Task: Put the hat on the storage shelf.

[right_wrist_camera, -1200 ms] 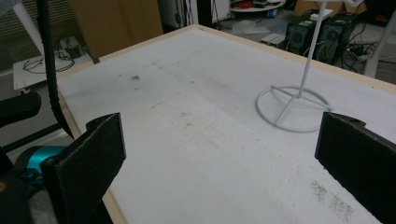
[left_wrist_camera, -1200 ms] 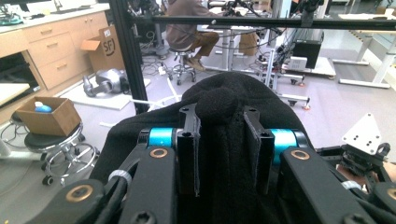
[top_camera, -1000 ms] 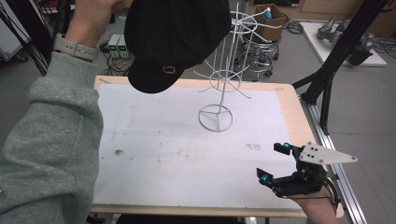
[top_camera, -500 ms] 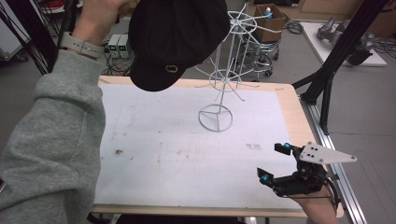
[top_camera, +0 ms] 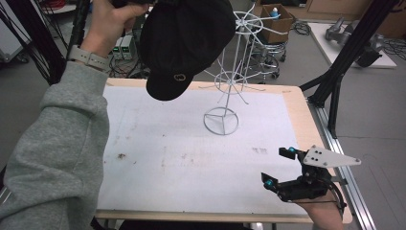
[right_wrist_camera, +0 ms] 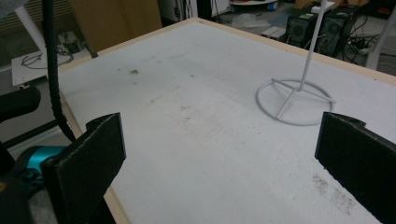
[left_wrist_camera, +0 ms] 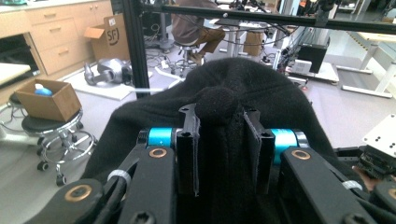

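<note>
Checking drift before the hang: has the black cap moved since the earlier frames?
Yes. In the high view the black cap, held by the left gripper, has shifted right, toward the white wire rack, and now overlaps more of it.

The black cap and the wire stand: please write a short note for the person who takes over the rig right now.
Left gripper: shut on the black cap, held up in the air beside the top of the white wire stand.
Right gripper: open, nothing between its jaws, low at the near right corner of the table.
Done: cap picked up and brought near the stand.
Left: the cap is not yet on the stand; probably hang it on the top, then let go.
</note>
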